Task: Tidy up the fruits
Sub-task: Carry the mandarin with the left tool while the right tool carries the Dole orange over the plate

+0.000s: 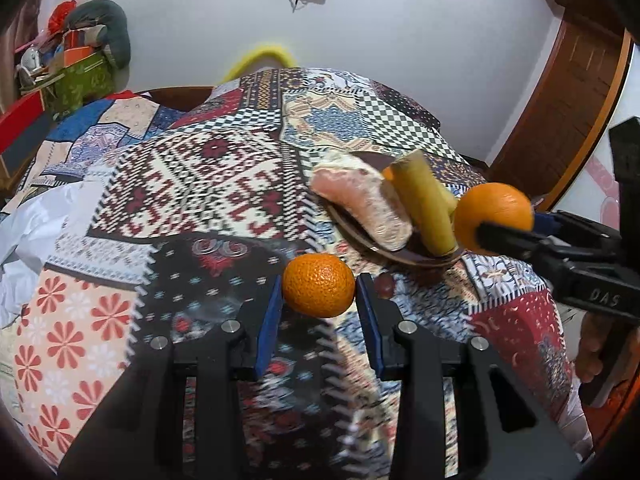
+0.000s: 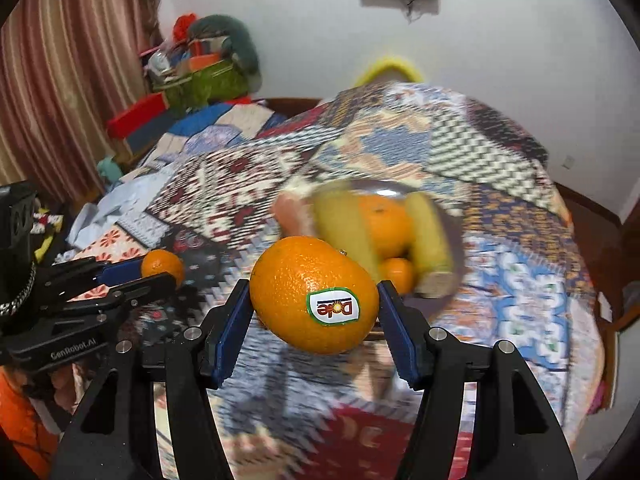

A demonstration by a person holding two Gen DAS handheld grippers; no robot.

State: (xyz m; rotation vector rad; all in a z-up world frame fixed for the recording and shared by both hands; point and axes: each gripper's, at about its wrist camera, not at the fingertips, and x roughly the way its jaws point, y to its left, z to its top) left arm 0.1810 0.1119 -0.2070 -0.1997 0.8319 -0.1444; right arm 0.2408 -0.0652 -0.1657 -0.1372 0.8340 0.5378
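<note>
Fruit is being sorted above a bed covered in a busy patchwork quilt [image 1: 208, 184]. A person is holding a black two-finger tool in each hand. The left tool [image 1: 318, 286] is pinching a small mandarin [image 1: 319, 285] between its blue pads, which are pressing on the fruit's two sides, and is holding it above the quilt, just in front of a dark plate [image 1: 400, 254]. The right tool [image 2: 314, 300] is gripping a larger orange [image 2: 314, 294] bearing a Dole sticker [image 2: 333, 306], its pads touching both sides; this fruit is hanging in the air near the plate's edge. On the plate are lying a peeled pinkish citrus segment [image 1: 360, 200], two yellow-green stalk-like pieces [image 1: 424, 204] and more oranges [image 2: 384, 228]. A small dark red fruit [image 1: 385, 284] is sitting on the quilt beside the plate. Boxes and clutter [image 2: 196, 68] are piled against the far wall beside a striped curtain [image 2: 72, 80].
</note>
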